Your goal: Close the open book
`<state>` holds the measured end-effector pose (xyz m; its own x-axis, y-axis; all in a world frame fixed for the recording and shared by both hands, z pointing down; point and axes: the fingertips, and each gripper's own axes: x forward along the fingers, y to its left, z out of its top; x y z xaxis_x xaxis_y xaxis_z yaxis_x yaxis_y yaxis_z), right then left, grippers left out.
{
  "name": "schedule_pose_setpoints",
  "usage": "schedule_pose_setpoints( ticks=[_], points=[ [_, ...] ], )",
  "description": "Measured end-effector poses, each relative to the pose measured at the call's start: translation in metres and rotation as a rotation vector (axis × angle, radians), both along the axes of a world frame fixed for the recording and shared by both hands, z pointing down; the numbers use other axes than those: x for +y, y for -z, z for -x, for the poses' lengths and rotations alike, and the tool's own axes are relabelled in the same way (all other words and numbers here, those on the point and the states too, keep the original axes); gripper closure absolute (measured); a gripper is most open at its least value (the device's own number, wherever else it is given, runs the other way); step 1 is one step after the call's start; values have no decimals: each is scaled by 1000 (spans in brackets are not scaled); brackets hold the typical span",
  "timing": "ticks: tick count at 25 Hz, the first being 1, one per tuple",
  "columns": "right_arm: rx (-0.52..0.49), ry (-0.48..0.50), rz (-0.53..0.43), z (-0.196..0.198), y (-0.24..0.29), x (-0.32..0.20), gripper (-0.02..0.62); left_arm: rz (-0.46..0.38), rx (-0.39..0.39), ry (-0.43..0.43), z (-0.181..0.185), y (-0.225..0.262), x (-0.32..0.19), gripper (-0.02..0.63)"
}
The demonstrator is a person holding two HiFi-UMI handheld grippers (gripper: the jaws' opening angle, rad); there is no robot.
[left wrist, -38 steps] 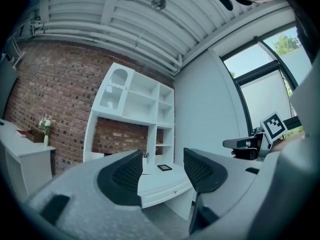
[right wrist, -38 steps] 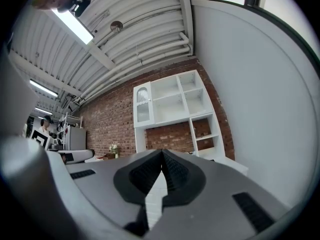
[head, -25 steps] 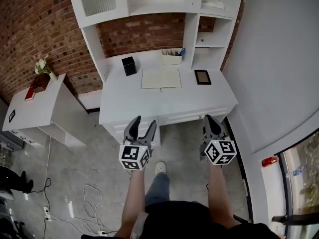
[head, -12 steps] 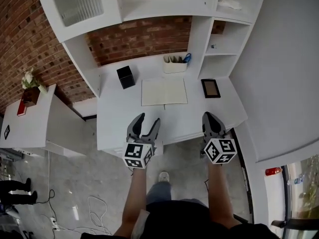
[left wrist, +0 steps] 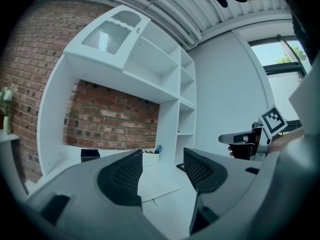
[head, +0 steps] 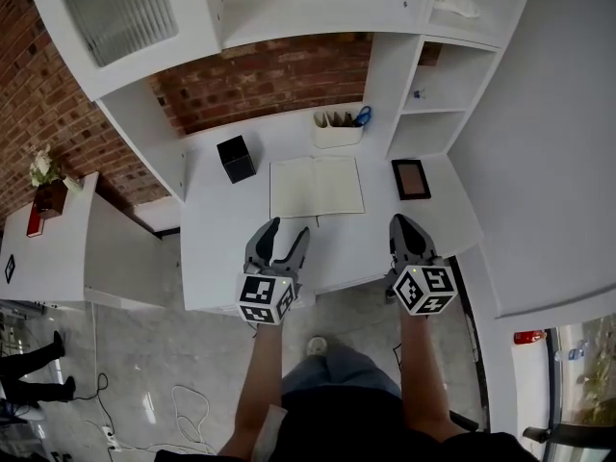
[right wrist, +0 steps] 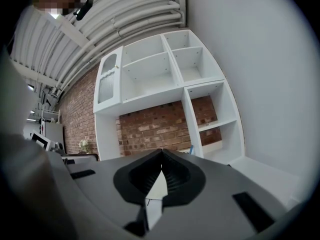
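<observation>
An open book (head: 317,187) with pale blank pages lies flat in the middle of the white desk (head: 217,241). My left gripper (head: 286,231) hovers over the desk's front edge, just short of the book's near left corner, its jaws open and empty. In the left gripper view the book (left wrist: 157,184) shows between the spread jaws of the left gripper (left wrist: 162,170). My right gripper (head: 399,224) hangs over the front edge to the right of the book, shut with nothing in it. In the right gripper view the right gripper (right wrist: 161,158) has its tips together.
A black box (head: 235,158) stands at the desk's back left, a white pen holder (head: 338,129) behind the book, and a dark framed tablet (head: 411,179) to its right. White shelving rises above. A low white cabinet (head: 72,248) with a plant (head: 44,173) stands left.
The view has closed in on the desk. The book now lies nearer to both grippers, which have come from over the floor to over the desk's front edge. Jaw states are unchanged.
</observation>
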<state>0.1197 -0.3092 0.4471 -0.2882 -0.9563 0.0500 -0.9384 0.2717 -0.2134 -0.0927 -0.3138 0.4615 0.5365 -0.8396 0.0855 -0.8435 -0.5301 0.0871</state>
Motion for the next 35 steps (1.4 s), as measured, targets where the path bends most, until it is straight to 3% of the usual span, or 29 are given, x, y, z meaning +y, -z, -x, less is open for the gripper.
schedule_pose_setpoints(
  ticks=[6, 10, 25, 30, 35],
  points=[
    [6, 10, 14, -10, 0, -23, 597, 18, 1, -8, -14, -4, -25, 379],
    [14, 22, 23, -14, -2, -36, 597, 32, -72, -26, -23, -16, -44, 379],
    [27, 14, 178, -50, -72, -44, 597, 64, -823, -324, -114, -128, -110, 379],
    [34, -5, 218, -69, -89, -44, 597, 80, -1068, -403, -126, -181, -117, 379],
    [28, 5, 235, -72, -99, -46, 597, 84, -1208, -432, -125, -209, -126, 379]
  ],
)
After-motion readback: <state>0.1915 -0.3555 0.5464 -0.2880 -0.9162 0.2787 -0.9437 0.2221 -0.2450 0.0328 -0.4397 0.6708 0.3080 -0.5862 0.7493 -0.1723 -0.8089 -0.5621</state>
